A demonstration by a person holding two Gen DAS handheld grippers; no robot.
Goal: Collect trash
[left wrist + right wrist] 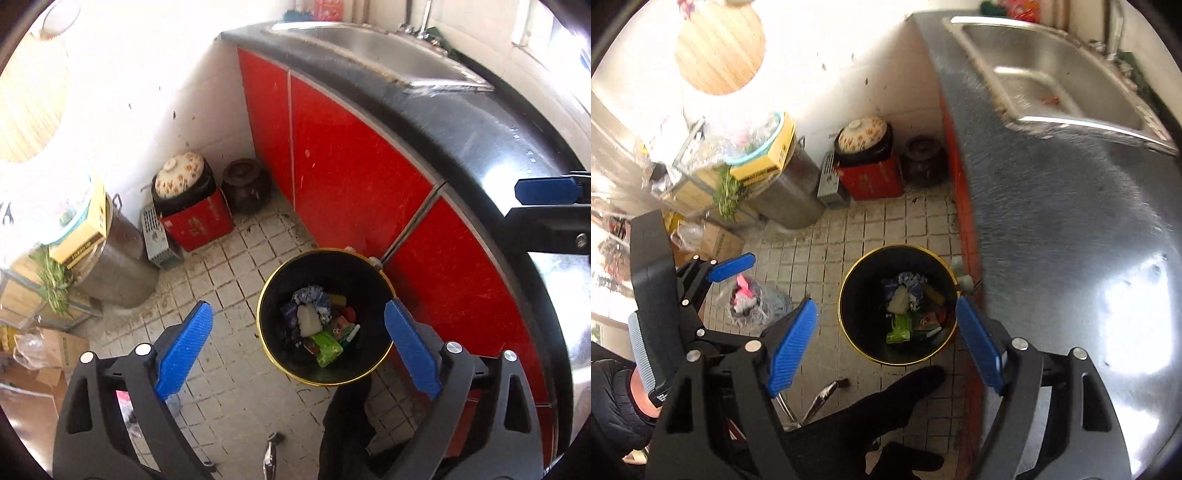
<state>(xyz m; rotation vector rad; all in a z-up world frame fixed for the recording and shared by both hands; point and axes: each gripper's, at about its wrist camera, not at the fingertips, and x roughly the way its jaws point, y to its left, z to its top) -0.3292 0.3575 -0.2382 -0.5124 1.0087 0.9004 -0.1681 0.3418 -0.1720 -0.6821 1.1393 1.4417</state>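
The black trash bin (325, 317) with a gold rim stands on the tiled floor (229, 280), right against the red cabinet doors (351, 155) under the counter edge. Inside it lies collected trash (319, 328): a green wrapper, a white piece, a crumpled blue-white wrapper and some red bits. The bin is round, so it has no long axis to consider; its mouth faces straight up.

Both grippers hang above the bin and look down into it. The left gripper (299, 347) is released, its blue pads spread wide with nothing between them, and the bin appears directly ahead between the fingers. The right gripper (886, 343) is also spread and empty, and the bin is again ahead of it and below. Neither seems clearly nearer.

A tied plastic bag (757, 299) with something pink lies on the floor to the left of the bin, on the side of the left gripper (733, 267). It is probably the next trash, and then the left arm is closer.
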